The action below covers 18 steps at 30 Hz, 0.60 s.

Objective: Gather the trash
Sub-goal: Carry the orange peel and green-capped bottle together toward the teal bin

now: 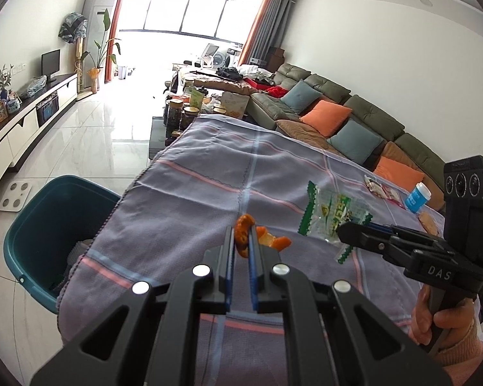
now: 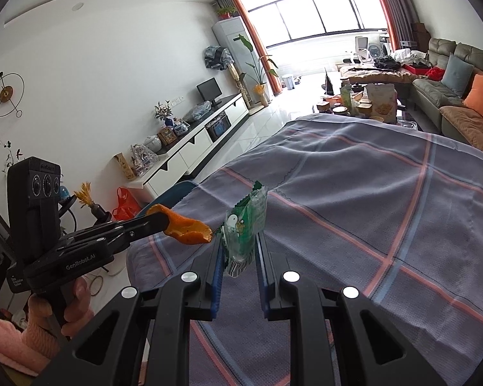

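Left gripper point(image 1: 241, 241) is clamped on a curled strip of orange peel point(image 1: 245, 236), held clear above the table point(image 1: 193, 186), which is covered by a grey-violet checked cloth. In the right wrist view the peel point(image 2: 186, 226) runs lengthwise out past the fingertips, its ragged free end pointing toward the right gripper.

Right gripper point(image 2: 240, 247) is closed on a green-and-clear snack wrapper point(image 2: 244, 225), also lifted off the cloth. The wrapper stands roughly upright between the fingers, long axis vertical, zigzag edge on top; its lower end is crumpled and hidden between the pads.

A teal bin point(image 1: 48, 225) sits on the floor by the table's left edge; its contents are hard to make out. At the table's right edge lie another small wrapper point(image 1: 383, 189) and a blue-labelled bottle point(image 1: 417, 197), partly cut off by the right gripper's body.
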### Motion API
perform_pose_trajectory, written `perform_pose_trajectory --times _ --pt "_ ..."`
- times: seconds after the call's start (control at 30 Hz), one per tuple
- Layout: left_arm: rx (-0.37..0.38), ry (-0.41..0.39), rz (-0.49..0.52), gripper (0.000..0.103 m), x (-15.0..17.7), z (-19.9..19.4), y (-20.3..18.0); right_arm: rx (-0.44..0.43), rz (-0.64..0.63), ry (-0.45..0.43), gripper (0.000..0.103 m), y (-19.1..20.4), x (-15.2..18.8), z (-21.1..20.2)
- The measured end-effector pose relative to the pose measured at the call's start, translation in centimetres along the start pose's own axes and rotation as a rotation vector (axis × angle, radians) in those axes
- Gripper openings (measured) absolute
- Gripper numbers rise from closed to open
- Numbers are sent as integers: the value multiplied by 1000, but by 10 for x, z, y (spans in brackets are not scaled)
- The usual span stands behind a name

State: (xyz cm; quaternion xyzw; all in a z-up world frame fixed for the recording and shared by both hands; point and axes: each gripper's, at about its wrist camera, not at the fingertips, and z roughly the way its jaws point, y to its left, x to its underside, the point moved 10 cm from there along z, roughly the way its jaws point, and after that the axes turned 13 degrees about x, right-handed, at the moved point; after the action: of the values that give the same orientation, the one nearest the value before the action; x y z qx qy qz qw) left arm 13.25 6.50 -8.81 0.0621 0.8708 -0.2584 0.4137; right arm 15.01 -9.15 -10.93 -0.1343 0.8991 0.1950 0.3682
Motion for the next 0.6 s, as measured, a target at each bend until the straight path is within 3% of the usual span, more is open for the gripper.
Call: perform_pose_trajectory --times 0.6 --pt "-31 -25 -19 9 -1 -16 17 -32 -38 10 19 21 -4 10"
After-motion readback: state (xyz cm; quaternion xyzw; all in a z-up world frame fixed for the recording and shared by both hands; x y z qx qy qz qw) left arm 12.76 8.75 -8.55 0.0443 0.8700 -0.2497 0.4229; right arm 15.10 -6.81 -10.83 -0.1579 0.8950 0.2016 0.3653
